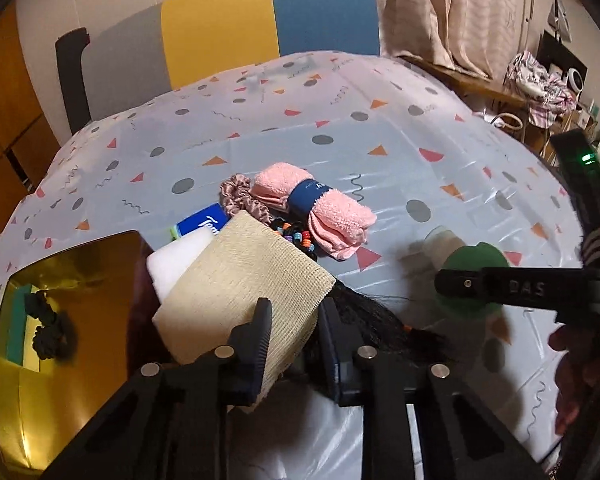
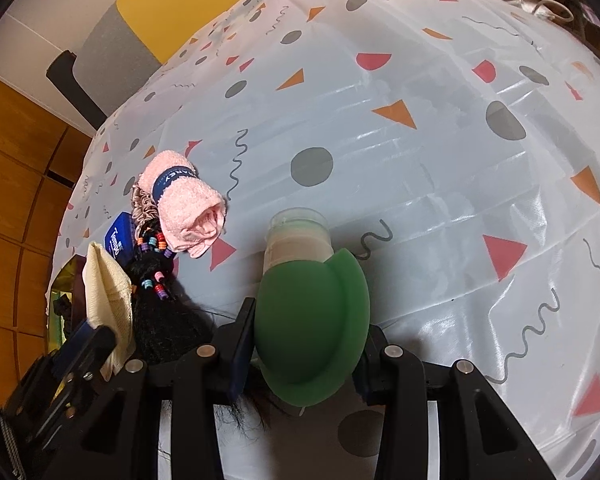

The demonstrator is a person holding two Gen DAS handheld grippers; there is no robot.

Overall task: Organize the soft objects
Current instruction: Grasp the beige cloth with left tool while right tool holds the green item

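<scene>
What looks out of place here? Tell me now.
A clear jar stands among the soft things, hard and rigid. The black hair sprawls loose across the tablecloth, strands running under the right hand-held gripper, which grips a green pad.

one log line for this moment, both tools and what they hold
left tool: shut on beige woven cloth | right tool: shut on green silicone piece | pink rolled towel: on table

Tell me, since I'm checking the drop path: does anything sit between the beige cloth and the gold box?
Nothing visible does. The left tool holds the cloth just right of the box, whose open top shows only a dark scrunchie.
</scene>
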